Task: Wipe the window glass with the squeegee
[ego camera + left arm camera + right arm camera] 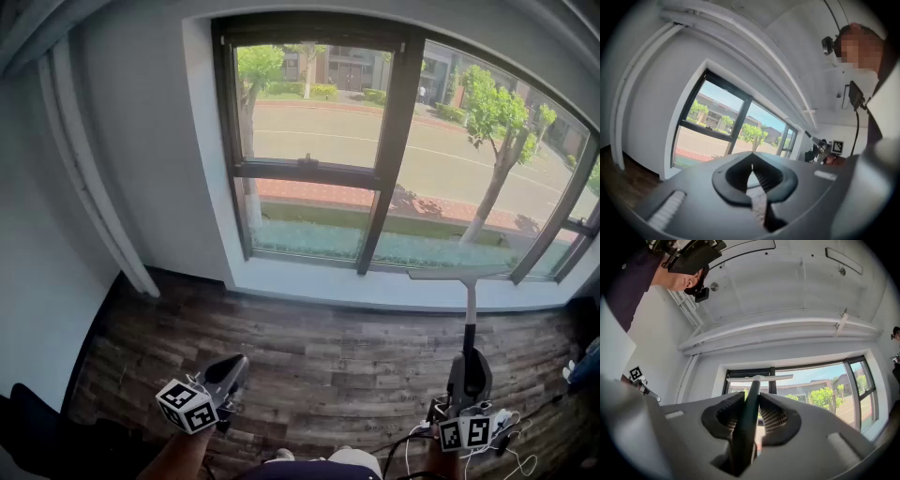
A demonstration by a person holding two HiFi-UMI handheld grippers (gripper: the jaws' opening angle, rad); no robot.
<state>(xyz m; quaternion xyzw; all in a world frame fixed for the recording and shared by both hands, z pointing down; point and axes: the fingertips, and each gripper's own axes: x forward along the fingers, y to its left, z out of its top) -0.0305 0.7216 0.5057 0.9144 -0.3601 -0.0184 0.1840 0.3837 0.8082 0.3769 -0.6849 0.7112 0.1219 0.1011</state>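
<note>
two grippers hover over the wooden floor (319,361), below and short of the window (394,122). the left gripper (236,364) is off the window's lower left corner. in its own view the ribbed pads of the left gripper (753,164) meet at the tips with nothing between them. the right gripper (469,361) is beneath the window's right pane, its jaws clamped on the dark handle of the squeegee (471,314). the handle rises upright towards the window, and the pale blade lies crosswise at about the level of the white sill (309,281), apart from the glass (309,103). in the right gripper view the right gripper (752,393) pinches the squeegee (750,411) between both pads, the blade showing against the window's top frame. the only print is the black-and-white square markers on the left cube (187,405) and the right cube (466,433); no lettering can be read. white cables (511,450) trail below the right cube.
</note>
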